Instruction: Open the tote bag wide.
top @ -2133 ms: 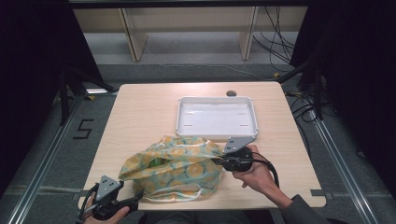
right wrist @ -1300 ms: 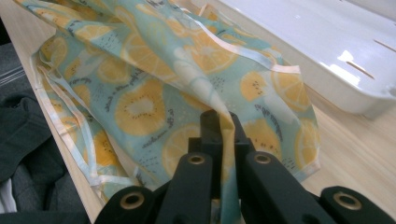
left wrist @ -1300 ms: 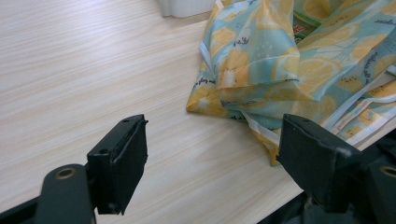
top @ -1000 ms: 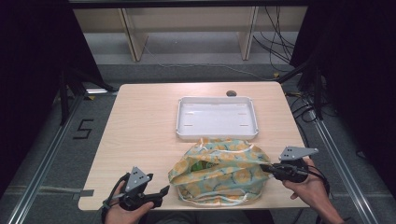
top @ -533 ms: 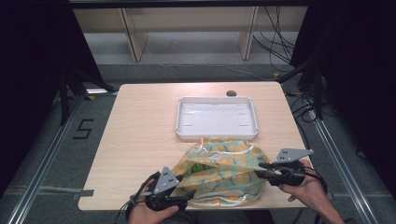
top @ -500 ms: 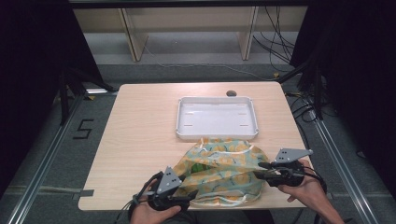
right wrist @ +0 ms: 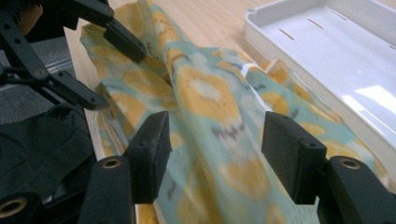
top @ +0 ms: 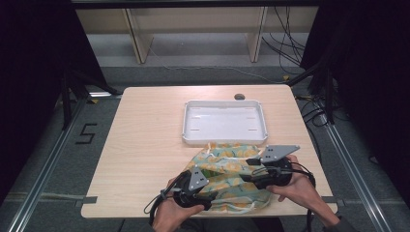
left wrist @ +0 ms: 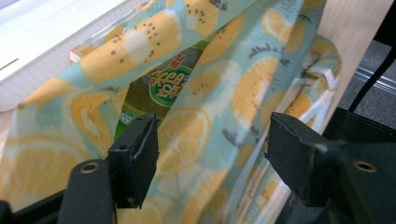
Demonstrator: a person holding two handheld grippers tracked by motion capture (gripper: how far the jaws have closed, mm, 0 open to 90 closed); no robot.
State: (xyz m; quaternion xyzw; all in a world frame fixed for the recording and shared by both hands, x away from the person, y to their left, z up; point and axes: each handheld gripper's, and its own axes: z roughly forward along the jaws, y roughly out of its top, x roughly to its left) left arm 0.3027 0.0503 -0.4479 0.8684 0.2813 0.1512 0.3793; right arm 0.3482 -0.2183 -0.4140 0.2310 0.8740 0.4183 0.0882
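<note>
I had my left tongs (top: 205,198) and right tongs (top: 247,178) both open around folds of the fruit-print bag (top: 227,174), which lay at the near edge of the surface (top: 145,145) beside the white tray (top: 225,140), so I judged the next move was to close both on the cloth.

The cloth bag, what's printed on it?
Orange slices on pale blue-green bag, clearest in the left gripper view.

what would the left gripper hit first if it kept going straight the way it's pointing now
Most likely the fruit-print fabric bag, lying right ahead between the open jaws of the left gripper. Behind a gap in the fabric sits a green-labelled packet, then the white tray; how far apart they are is unclear.
</note>
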